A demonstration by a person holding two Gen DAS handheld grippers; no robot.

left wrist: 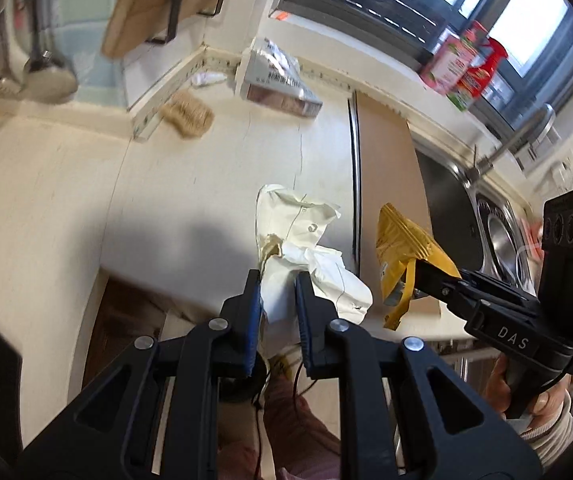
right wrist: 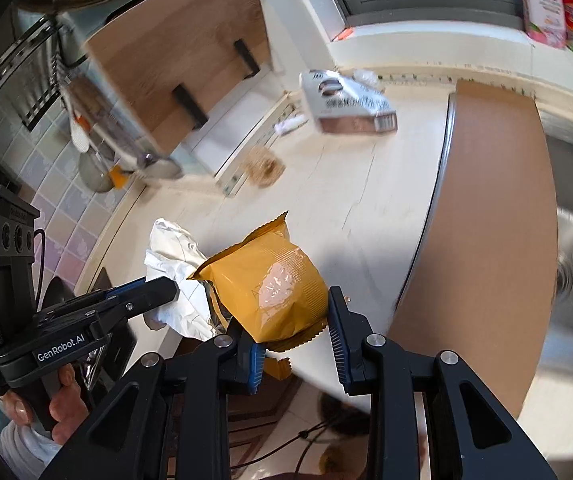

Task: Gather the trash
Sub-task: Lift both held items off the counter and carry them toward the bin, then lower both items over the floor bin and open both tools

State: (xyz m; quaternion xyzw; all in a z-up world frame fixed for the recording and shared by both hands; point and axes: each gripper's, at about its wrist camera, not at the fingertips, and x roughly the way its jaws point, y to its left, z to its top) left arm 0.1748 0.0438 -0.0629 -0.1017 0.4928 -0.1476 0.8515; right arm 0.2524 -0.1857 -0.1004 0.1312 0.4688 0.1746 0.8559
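I have both jaws clamped: left gripper point(left wrist: 278, 292) on the white crumpled paper point(left wrist: 306, 248), right gripper point(right wrist: 296, 332) on the yellow wrapper point(right wrist: 270, 280), side by side above the counter's point(left wrist: 86, 184) near edge.

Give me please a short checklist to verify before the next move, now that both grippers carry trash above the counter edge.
1. Left gripper shut on the white crumpled paper: ok.
2. Right gripper shut on the yellow snack bag: ok, it sits between the jaws, with a corner hanging below.
3. Both pieces lifted off the counter: ok.
4. A bin or bag to drop them in: cannot tell, none is in view.
5. Trash left behind: not ok, a grey package and a tan scrap lie on the counter.
6. Space between the two grippers: ok, close but apart.
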